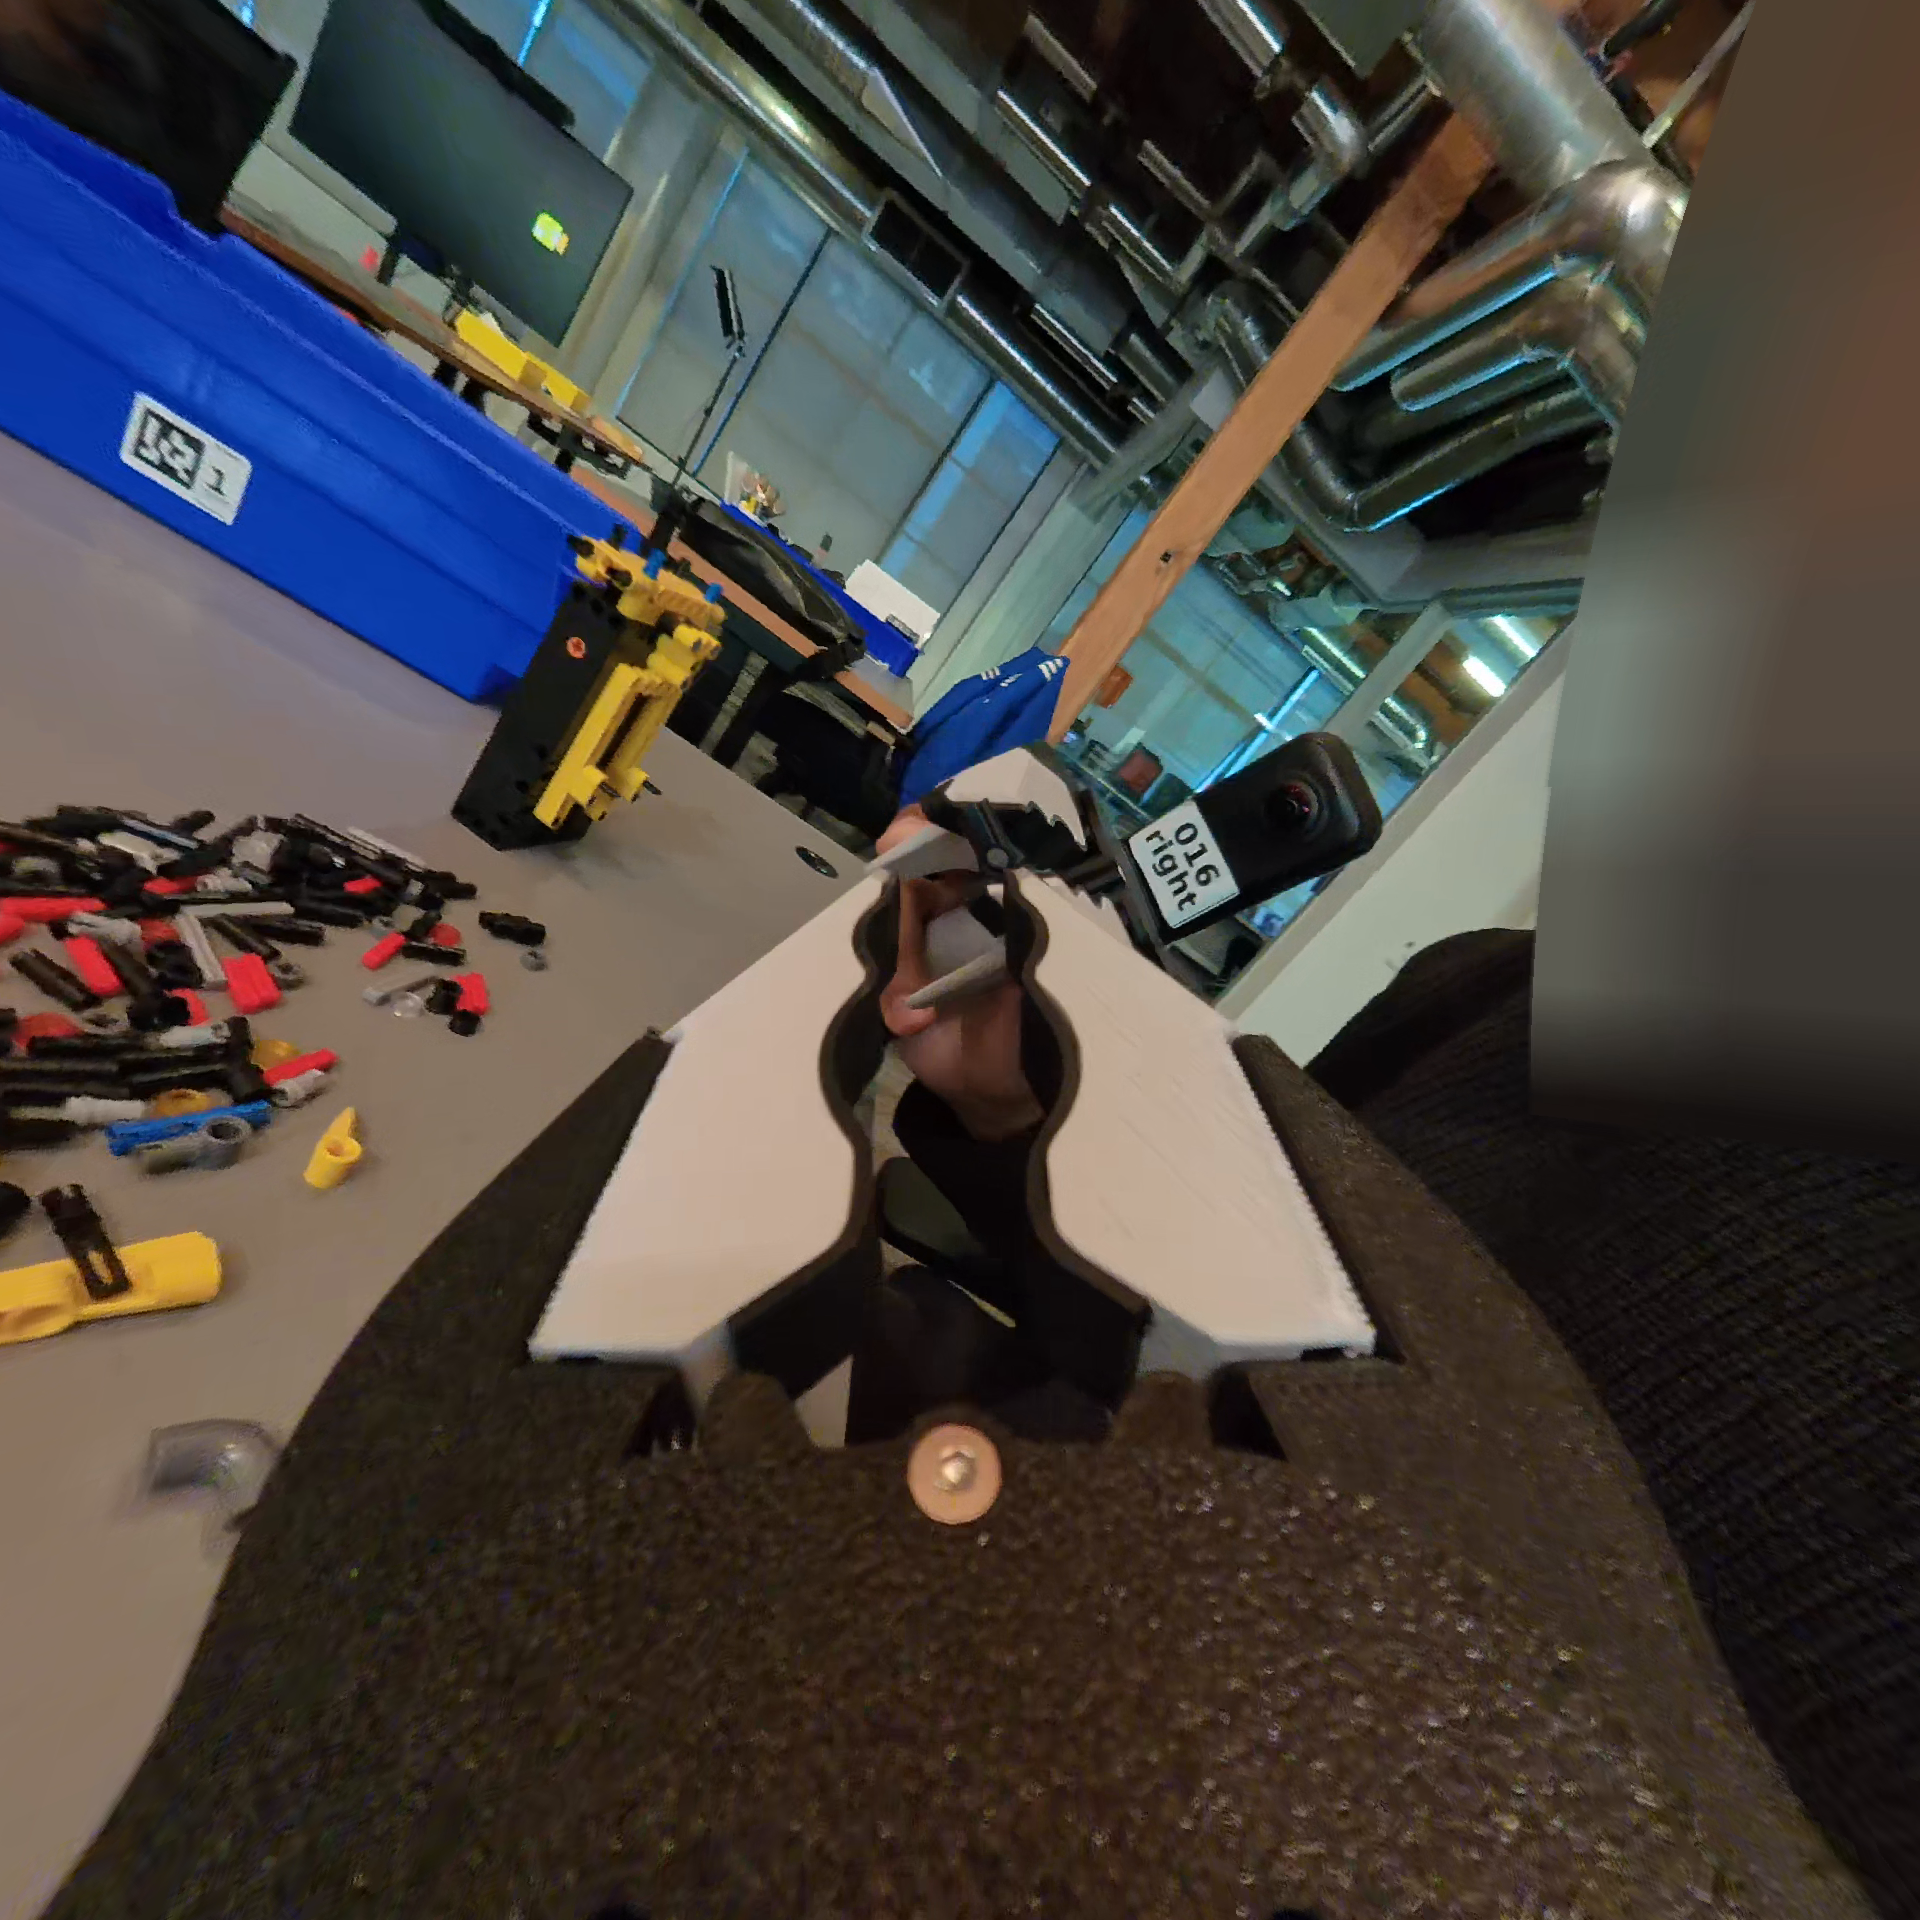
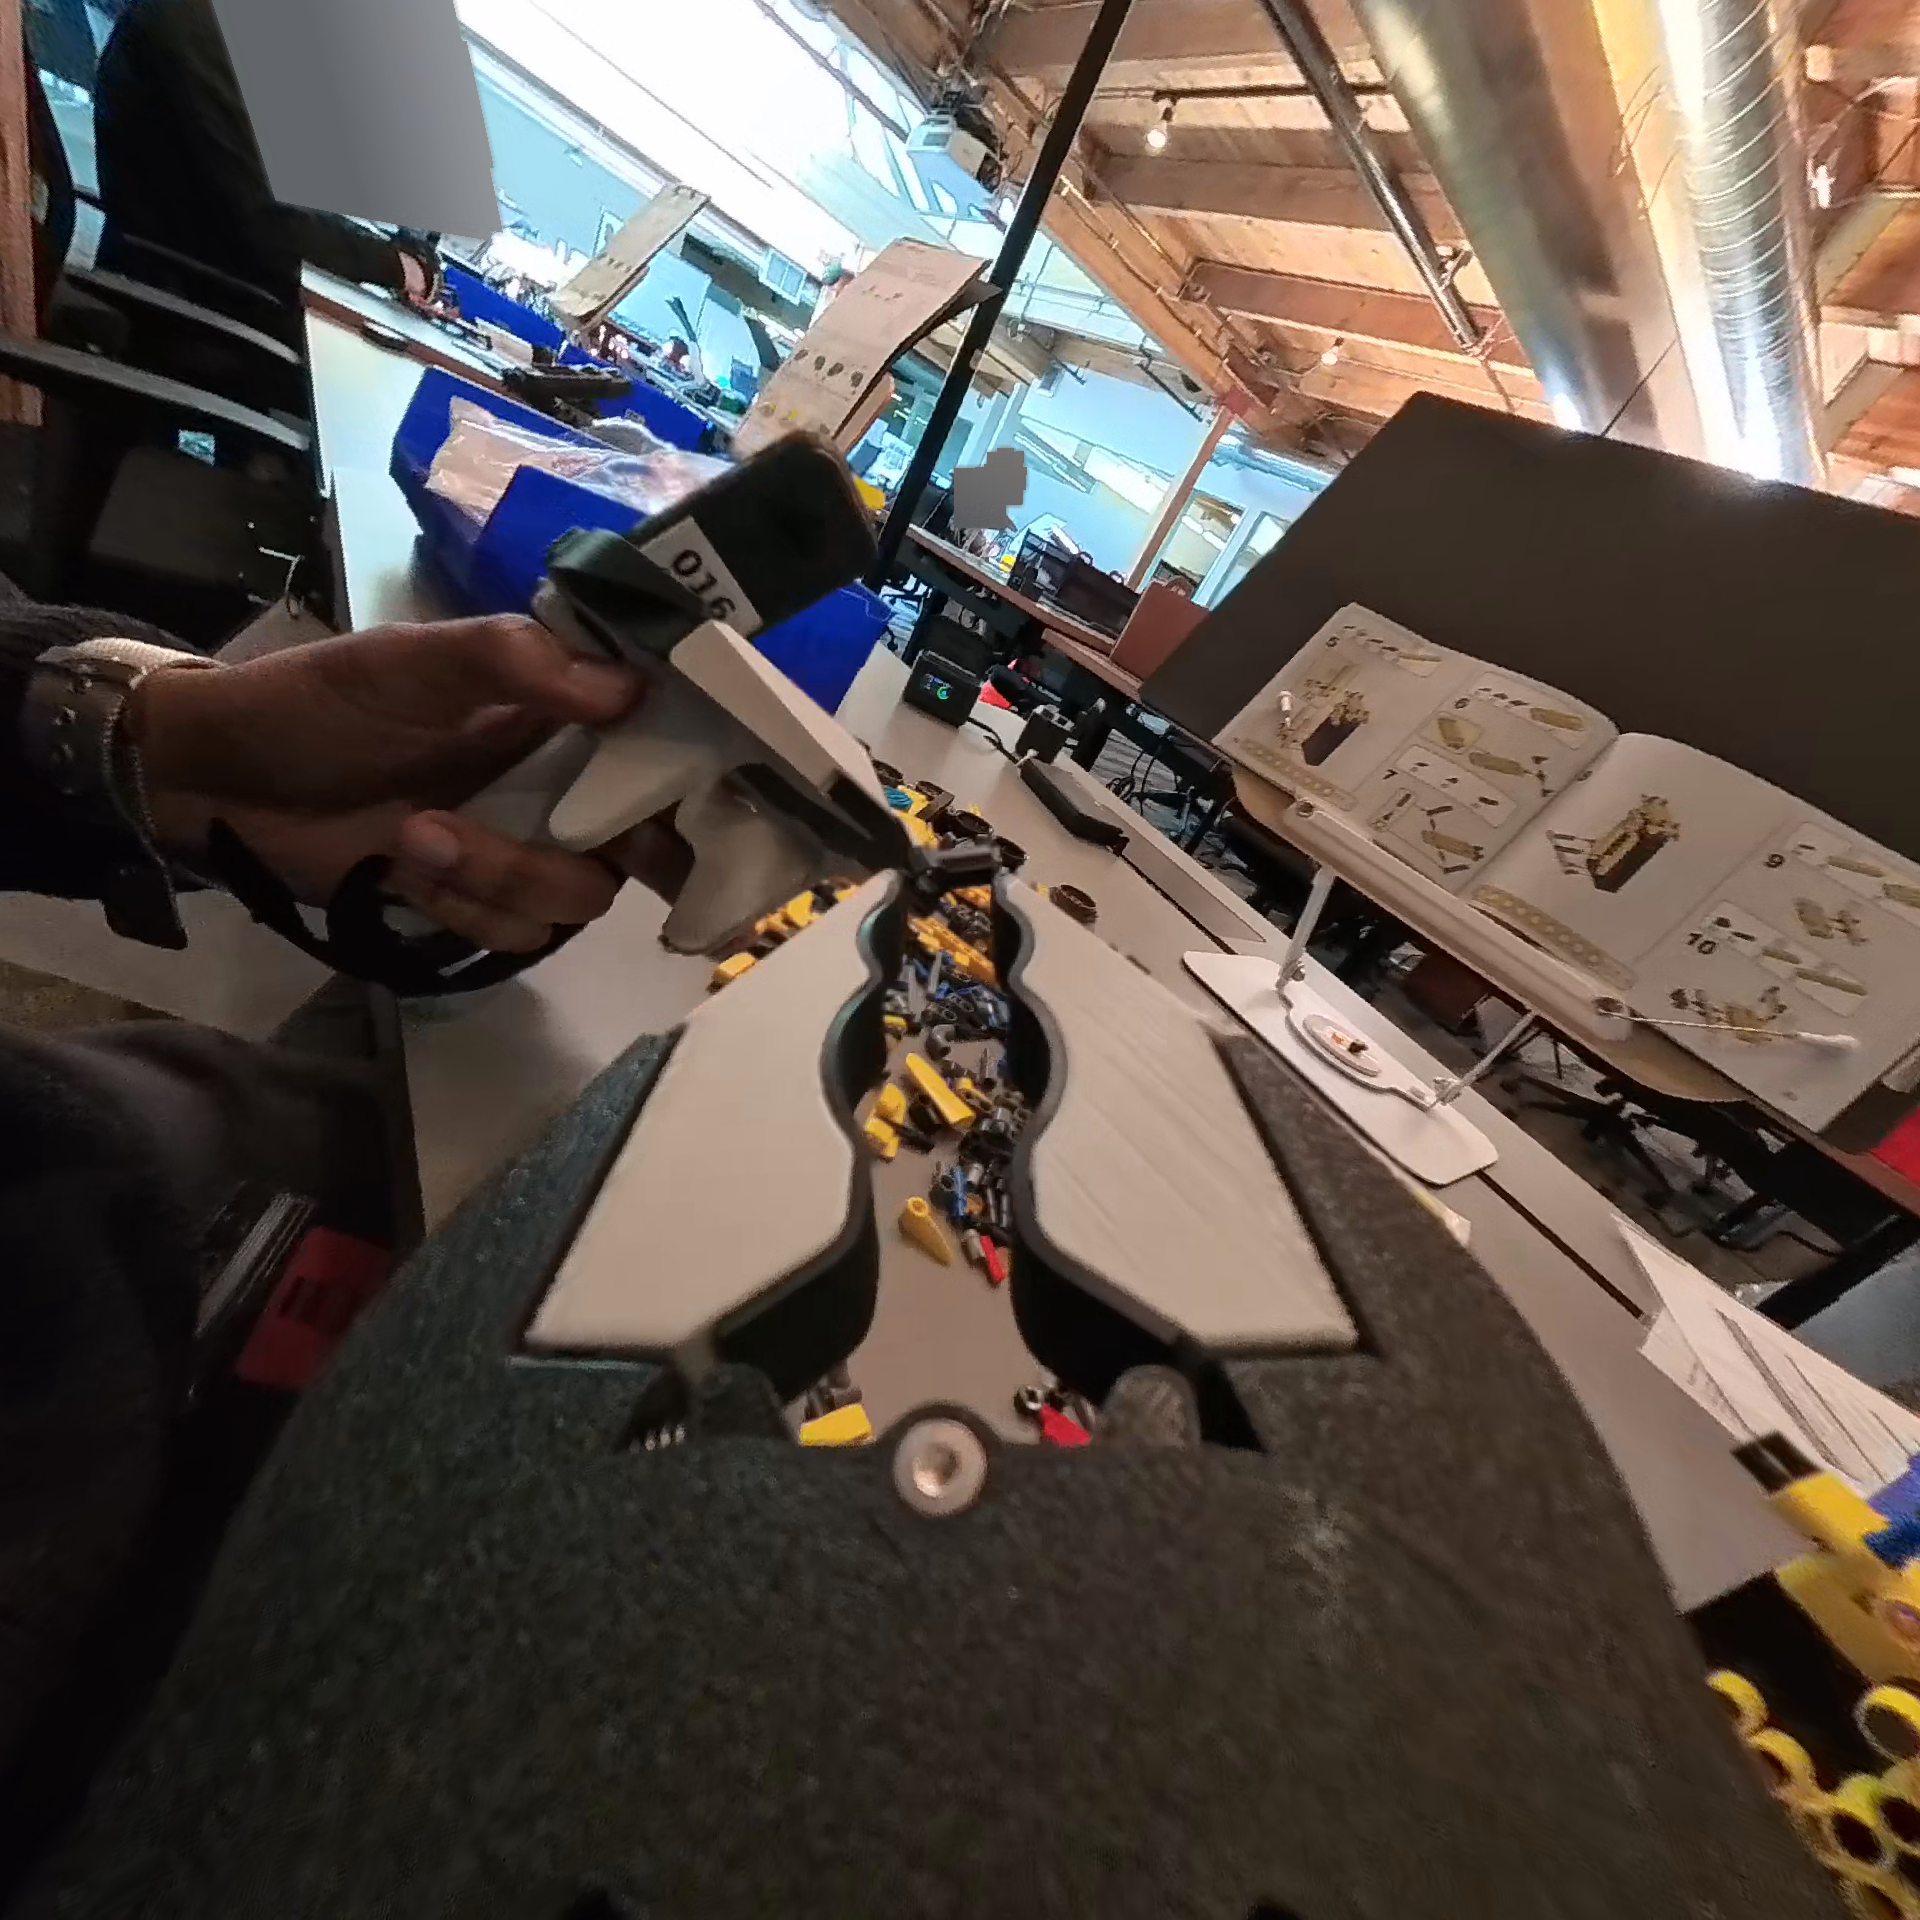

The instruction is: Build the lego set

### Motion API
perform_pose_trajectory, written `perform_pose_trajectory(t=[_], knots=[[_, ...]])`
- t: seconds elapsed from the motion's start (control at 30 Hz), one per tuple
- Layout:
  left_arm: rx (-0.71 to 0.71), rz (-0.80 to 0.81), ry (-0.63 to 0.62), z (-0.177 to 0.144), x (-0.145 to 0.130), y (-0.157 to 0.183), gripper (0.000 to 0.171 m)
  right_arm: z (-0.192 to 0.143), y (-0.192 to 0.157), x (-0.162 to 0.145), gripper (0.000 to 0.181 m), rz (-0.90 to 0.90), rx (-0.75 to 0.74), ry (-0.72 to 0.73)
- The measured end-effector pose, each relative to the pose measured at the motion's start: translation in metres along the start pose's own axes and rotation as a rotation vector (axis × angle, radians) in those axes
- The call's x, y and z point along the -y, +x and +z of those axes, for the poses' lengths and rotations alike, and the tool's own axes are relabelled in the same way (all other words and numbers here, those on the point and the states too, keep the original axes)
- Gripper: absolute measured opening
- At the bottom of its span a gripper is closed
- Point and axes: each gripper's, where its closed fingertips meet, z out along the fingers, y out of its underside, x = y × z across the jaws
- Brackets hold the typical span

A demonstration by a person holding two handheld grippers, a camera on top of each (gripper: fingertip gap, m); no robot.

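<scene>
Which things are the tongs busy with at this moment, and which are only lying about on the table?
At the tongs:
- small black piece, where the left tongs and the right tongs meet

Lying about:
- loose pieces
- black-and-yellow model
- blue bin
- open booklet on its stand

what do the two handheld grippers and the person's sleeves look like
Each gripper, left and right, has two pale grey ribbed fingers with wavy black inner edges on a grainy black body. Each has a pale pistol grip and a black camera bearing a white label. The sleeve is dark, with a wrist strap.
</scene>
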Motion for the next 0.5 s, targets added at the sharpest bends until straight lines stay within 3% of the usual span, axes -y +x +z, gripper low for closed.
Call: perform_pose_trajectory(t=[0.5], knots=[[-0.108,-0.165,-0.073,0.007,-0.016,0.002,0.018,0.002,-0.019,-0.012,0.015,-0.062,0.107,-0.052]])
